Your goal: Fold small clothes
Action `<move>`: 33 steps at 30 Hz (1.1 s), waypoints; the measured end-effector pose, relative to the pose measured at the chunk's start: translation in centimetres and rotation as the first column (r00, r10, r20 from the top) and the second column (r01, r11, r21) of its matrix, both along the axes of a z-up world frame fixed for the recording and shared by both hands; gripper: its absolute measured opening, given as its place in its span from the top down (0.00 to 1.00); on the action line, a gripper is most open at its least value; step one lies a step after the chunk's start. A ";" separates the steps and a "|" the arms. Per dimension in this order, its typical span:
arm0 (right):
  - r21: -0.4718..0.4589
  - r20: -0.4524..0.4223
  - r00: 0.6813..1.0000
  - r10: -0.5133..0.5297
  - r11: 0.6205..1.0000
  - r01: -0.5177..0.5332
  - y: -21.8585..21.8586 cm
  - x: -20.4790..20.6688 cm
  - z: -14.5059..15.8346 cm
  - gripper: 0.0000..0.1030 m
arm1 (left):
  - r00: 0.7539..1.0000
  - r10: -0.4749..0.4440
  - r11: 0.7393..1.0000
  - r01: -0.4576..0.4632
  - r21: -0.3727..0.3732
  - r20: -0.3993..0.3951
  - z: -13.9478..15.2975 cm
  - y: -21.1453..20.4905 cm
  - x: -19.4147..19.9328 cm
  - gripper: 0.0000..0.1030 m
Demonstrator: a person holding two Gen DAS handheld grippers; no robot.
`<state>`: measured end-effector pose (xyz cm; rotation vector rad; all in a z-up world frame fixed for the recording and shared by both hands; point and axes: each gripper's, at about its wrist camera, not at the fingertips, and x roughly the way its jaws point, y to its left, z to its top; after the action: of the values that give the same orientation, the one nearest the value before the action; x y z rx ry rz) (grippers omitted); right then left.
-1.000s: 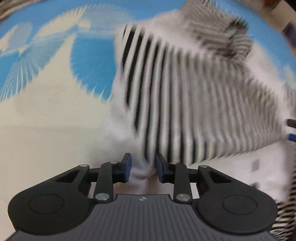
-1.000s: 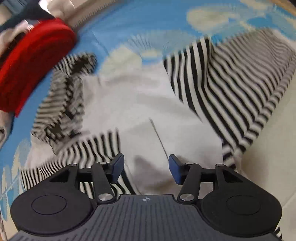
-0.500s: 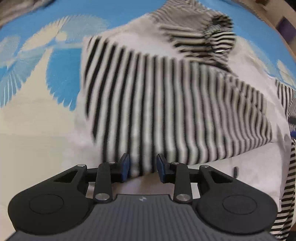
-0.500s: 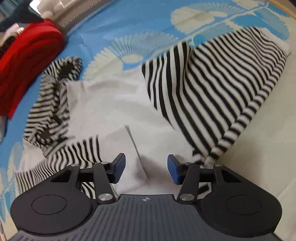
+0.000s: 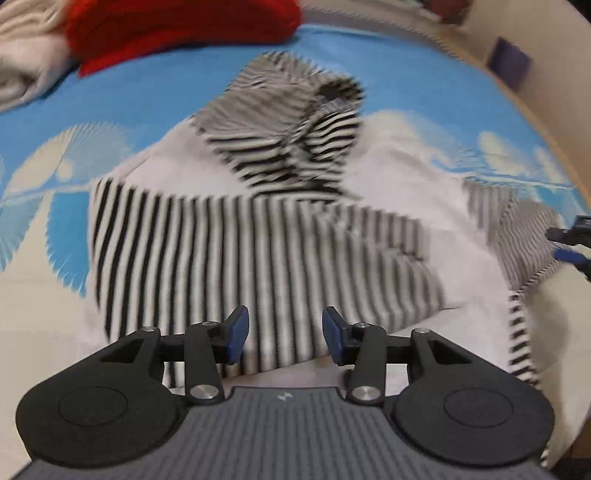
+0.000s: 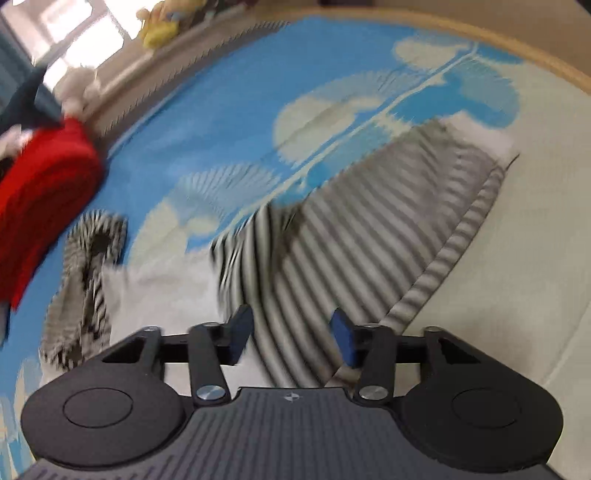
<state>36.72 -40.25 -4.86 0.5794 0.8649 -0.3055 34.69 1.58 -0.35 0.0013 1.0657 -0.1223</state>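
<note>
1. Striped hoodie [image 5: 258, 258] is lying spread on the blue-and-cream bedspread [image 5: 155, 96], hood toward 12 o'clock, a red garment [image 5: 177, 26] at 11.
2. Left gripper [image 5: 284, 334] is hovering over the folded striped sleeve [image 5: 192, 251], jaws opening, nothing pinched.
3. Right gripper [image 6: 291, 338] is closing over the other striped sleeve [image 6: 369, 236]; its pads are not pressing cloth yet.
4. Likely best: pinching the sleeve near its cuff at 1 o'clock, carrying it flat across.

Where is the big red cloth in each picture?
Left wrist view: red cloth lies along the top edge, left of middle, beyond the striped hood.
Right wrist view: red cloth sits at the left edge, above the striped hood.
Shared landmark: the blue patterned bedspread.
</note>
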 end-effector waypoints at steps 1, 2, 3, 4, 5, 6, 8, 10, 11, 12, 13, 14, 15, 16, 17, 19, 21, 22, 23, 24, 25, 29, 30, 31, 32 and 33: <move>0.001 0.018 1.000 -0.021 1.000 0.021 -0.7 0.0 0.0 0.86 | 1.000 -0.012 1.000 0.012 0.000 0.001 0.3 -0.6 -0.2 0.52; 0.006 0.036 0.998 -0.049 0.999 0.049 -1.9 -0.3 0.4 0.88 | 1.000 -0.015 1.000 0.015 0.001 -0.001 0.2 -1.1 -0.3 0.52; 0.009 0.049 0.995 -0.082 0.997 0.082 -3.0 -0.5 0.4 0.89 | 1.000 -0.020 1.000 0.020 0.002 -0.007 0.3 -1.5 -0.3 0.52; 0.012 0.056 0.992 -0.114 0.993 0.113 -4.2 -0.6 0.5 0.89 | 1.000 -0.023 1.000 0.023 0.001 -0.009 0.3 -1.8 -0.3 0.52; 0.015 0.059 0.987 -0.148 0.989 0.147 -5.9 -0.8 0.6 0.89 | 1.000 -0.029 1.000 0.029 -0.001 -0.009 0.4 -2.2 -0.3 0.52; 0.024 0.056 0.982 -0.178 0.984 0.177 -7.3 -0.9 0.5 0.87 | 0.999 -0.035 0.999 0.035 -0.003 -0.008 0.5 -2.6 -0.4 0.52; 0.059 0.055 0.971 -0.234 0.971 0.231 -10.7 -1.1 0.2 0.85 | 0.999 -0.044 0.999 0.044 -0.003 -0.010 0.5 -2.7 -0.4 0.52; 0.086 0.050 0.967 -0.249 0.966 0.244 -13.4 -1.0 -0.5 0.76 | 0.999 -0.046 0.999 0.046 0.000 -0.015 0.1 -2.7 -0.5 0.52; 0.088 0.053 0.964 -0.259 0.963 0.254 -14.7 -0.9 -1.0 0.71 | 0.999 -0.042 0.999 0.042 0.001 -0.017 0.0 -2.7 -0.4 0.52; 0.084 0.050 0.961 -0.271 0.960 0.267 -15.6 -0.9 -1.5 0.65 | 0.999 -0.041 0.999 0.041 0.001 -0.018 -0.3 -2.3 -0.2 0.52; 0.080 0.043 0.957 -0.287 0.956 0.283 -16.3 -0.8 -2.2 0.63 | 0.999 -0.039 0.999 0.039 0.002 -0.019 -0.4 -2.1 0.0 0.52; 0.083 0.027 0.951 -0.308 0.949 0.305 -17.0 -0.8 -3.1 0.63 | 0.999 -0.031 1.000 0.031 0.002 -0.017 -0.4 -1.8 0.1 0.52; 0.098 0.009 0.945 -0.327 0.941 0.325 -17.4 -0.8 -3.8 0.62 | 1.000 -0.023 1.000 0.023 -0.001 -0.016 -0.3 -1.5 0.1 0.52; 0.126 -0.003 0.939 -0.343 0.932 0.340 -17.9 -0.8 -4.7 0.62 | 1.000 -0.012 1.000 0.012 -0.006 -0.015 -0.2 -1.2 0.3 0.52; 0.151 -0.008 0.937 -0.350 0.925 0.347 -18.2 -0.7 -5.4 0.62 | 1.000 -0.003 1.000 0.003 -0.011 -0.015 -0.1 -0.8 0.4 0.52; 0.156 -0.020 0.931 -0.364 0.919 0.363 -18.8 -0.5 -6.5 0.62 | 1.000 0.019 1.000 -0.020 -0.021 -0.012 0.0 -0.1 0.7 0.52; 0.140 0.001 0.924 -0.383 0.915 0.379 -19.0 -0.5 -7.2 0.62 | 0.999 0.044 0.999 -0.044 -0.022 -0.014 0.1 0.6 1.1 0.52; 0.140 0.016 0.922 -0.386 0.914 0.380 -19.0 -0.5 -7.2 0.62 | 0.998 0.054 0.998 -0.055 -0.021 -0.015 0.1 0.8 1.2 0.52; 0.138 0.026 0.921 -0.389 0.914 0.382 -19.0 -0.3 -7.2 0.62 | 0.998 0.064 0.998 -0.064 -0.019 -0.017 0.0 1.0 1.3 0.52; 0.142 0.034 0.920 -0.391 0.913 0.382 -19.0 -0.3 -7.2 0.62 | 0.997 0.072 0.997 -0.072 -0.017 -0.019 0.1 1.3 1.4 0.52; 0.151 0.044 0.920 -0.390 0.913 0.380 -18.9 -0.1 -7.3 0.62 | 0.997 0.075 0.997 -0.075 -0.018 -0.020 0.1 1.4 1.4 0.52; 0.143 0.065 0.911 -0.407 0.908 0.395 -19.0 0.1 -7.7 0.77 | 0.997 0.076 0.997 -0.077 -0.018 -0.019 0.2 1.7 1.4 0.52; 0.137 0.065 0.908 -0.414 0.905 0.403 -19.0 0.0 -7.5 0.89 | 0.997 0.076 0.997 -0.077 -0.020 -0.019 0.2 1.7 1.3 0.52; 0.132 0.067 0.904 -0.421 0.902 0.410 -19.0 -0.1 -7.3 0.91 | 0.997 0.075 0.997 -0.076 -0.021 -0.018 0.3 1.8 1.3 0.52; 0.127 0.075 0.903 -0.423 0.902 0.412 -18.9 -0.1 -7.2 0.92 | 0.997 0.075 0.997 -0.075 -0.022 -0.017 0.3 1.8 1.2 0.52; 0.117 0.086 0.903 -0.420 0.905 0.410 -18.8 -0.2 -7.0 0.93 | 0.997 0.076 0.997 -0.076 -0.023 -0.016 0.4 1.8 1.2 0.52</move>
<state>36.55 -59.09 -11.87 0.8652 0.6460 -0.6172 35.90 3.43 0.02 -0.0616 1.0778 -0.0665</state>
